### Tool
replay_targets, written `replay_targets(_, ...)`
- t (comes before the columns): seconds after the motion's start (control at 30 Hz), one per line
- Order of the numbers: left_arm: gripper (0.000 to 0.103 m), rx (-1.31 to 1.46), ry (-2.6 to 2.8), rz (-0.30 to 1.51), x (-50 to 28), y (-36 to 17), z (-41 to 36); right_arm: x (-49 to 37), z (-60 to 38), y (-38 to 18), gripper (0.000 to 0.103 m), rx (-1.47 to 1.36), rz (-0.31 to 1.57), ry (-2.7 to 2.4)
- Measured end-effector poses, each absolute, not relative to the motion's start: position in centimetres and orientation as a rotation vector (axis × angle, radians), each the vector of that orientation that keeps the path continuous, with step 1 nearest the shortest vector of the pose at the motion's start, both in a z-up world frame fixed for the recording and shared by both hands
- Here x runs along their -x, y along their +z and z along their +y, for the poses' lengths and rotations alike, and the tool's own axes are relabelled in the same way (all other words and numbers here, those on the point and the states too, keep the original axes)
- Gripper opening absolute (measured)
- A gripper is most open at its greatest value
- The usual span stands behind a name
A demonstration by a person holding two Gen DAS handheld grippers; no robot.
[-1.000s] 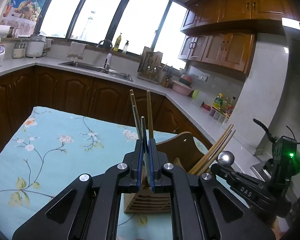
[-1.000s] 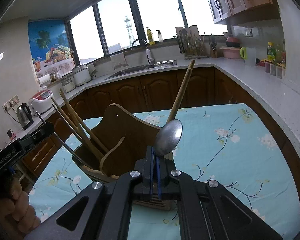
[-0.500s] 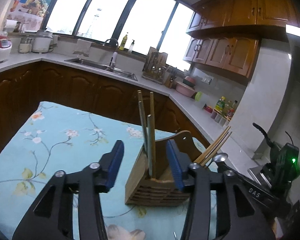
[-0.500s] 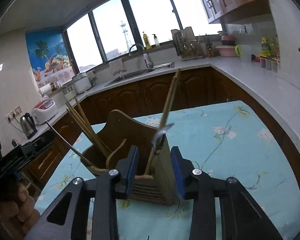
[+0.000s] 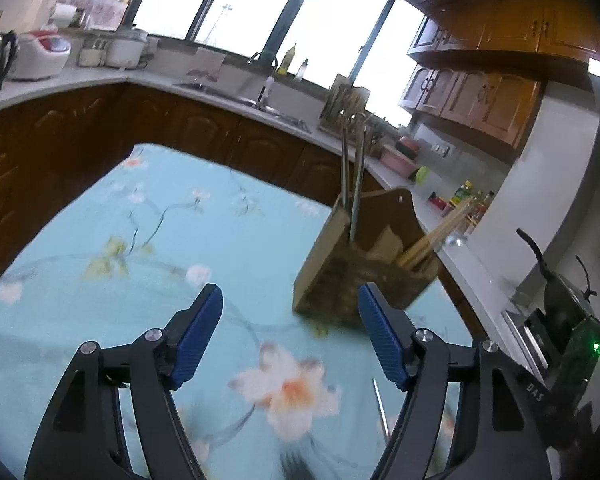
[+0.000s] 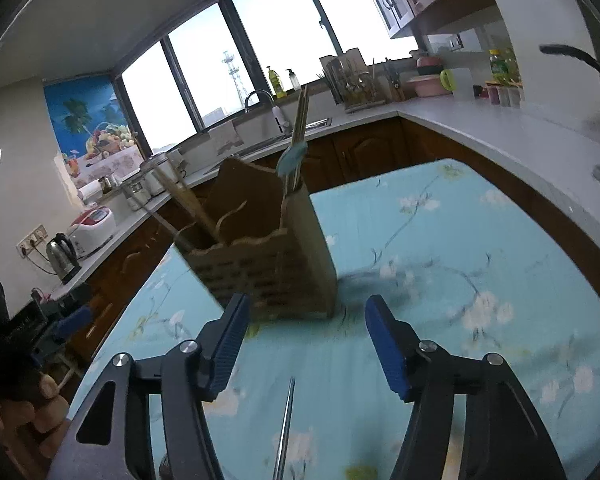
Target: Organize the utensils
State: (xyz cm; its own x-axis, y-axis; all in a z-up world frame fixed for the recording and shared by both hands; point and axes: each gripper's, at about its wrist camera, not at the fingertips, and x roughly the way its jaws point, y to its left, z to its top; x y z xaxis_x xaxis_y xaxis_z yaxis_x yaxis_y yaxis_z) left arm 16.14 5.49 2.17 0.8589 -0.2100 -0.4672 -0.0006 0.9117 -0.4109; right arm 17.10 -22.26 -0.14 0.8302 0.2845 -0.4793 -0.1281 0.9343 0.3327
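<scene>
A wooden utensil holder [image 5: 360, 264] stands on the floral blue tablecloth [image 5: 180, 248]; it also shows in the right wrist view [image 6: 268, 264]. Chopsticks [image 5: 436, 236] lean in one compartment and upright chopsticks [image 5: 354, 176] stand in another. In the right wrist view a spoon [image 6: 292, 156] stands with chopsticks in the holder's right compartment. My left gripper [image 5: 290, 332] is open and empty, a little short of the holder. My right gripper [image 6: 308, 340] is open and empty just in front of the holder. A thin metal utensil [image 6: 284, 428] lies on the cloth below it, also in the left wrist view [image 5: 380, 404].
Dark wooden cabinets with a white counter [image 5: 236, 92] wrap around the table. A sink [image 6: 284, 136], a kettle [image 6: 62, 258] and rice cookers [image 6: 92, 228] sit on the counter. The other gripper's body [image 5: 568, 356] is at the right of the left wrist view.
Both grippers opened, released the chopsticks and the spoon into the holder, and drew back from it. The views now look lower over the cloth.
</scene>
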Motion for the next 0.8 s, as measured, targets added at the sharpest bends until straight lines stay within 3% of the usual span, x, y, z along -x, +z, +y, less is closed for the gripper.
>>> replay_targets(0.8,0.073,0.303,-0.112,0.555,-6.1,-0.9,2.6,-6.9,-20.6,-3.0,0.074,-0.194,0.545,0.235)
